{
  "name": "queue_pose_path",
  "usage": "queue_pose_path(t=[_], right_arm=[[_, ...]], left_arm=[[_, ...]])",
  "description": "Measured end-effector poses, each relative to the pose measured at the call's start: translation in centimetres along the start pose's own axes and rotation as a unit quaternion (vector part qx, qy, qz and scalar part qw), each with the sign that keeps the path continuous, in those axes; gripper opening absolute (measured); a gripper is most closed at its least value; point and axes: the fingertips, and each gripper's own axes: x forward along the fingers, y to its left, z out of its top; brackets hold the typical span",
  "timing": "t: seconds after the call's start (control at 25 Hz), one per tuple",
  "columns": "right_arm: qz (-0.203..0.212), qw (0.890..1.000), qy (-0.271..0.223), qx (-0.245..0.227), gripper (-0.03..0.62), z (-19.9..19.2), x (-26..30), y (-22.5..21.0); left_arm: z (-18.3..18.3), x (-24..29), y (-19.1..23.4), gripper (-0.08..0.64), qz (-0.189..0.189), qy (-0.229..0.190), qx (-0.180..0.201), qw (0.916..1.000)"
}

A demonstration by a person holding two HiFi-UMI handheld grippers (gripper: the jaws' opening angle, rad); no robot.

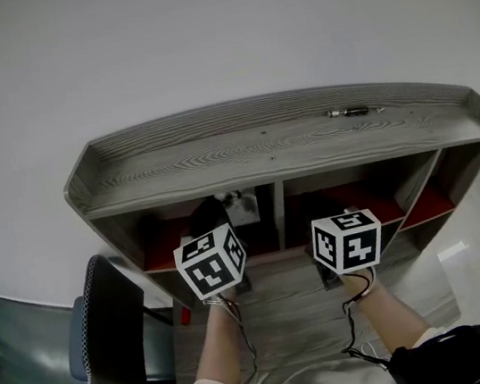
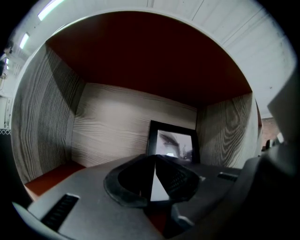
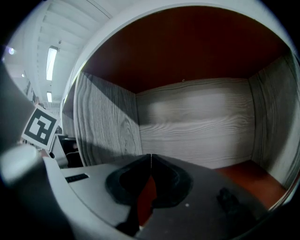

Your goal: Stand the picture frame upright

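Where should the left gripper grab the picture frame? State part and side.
The picture frame stands upright at the back wall, right edge close to the side wall; so probably take its left border, coming from the front left.

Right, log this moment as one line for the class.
picture frame: upright at back wall | left gripper: facing it, jaw state unclear | right gripper: shut, empty

Head view evenly bright; gripper views dim inside, fisheye-warped, corners black (ceiling strip lights (image 3: pixel 51 62) glare top left).
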Motion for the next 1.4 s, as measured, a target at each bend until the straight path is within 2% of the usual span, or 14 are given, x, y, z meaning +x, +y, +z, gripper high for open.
queue_pose_path(t=[0.16,0.76,1.2,1.4], right_arm=[[0.000,1.000,0.002,0.002,0.032,-0.2,0.1,0.0],[0.002,1.000,0.002,0.013,0.032,-1.0,-0.6,0.4],[0.015,1.000,0.003,0.020,0.032,-2.0,-2.6,2.3],[0.022,0.999,0.007,0.025,0.032,-3.2,-3.7,3.4]], left_arm=[[0.0,-0.1,0.0,0.075,-0.012,0.001,-0.011,0.9999],[-0.2,-1.3,0.2,0.084,-0.010,0.002,-0.003,0.9999],[-0.7,-5.3,0.5,0.084,0.003,0.006,0.004,1.0000],[-2.1,-7.9,0.7,0.084,0.012,0.015,0.004,0.9998]])
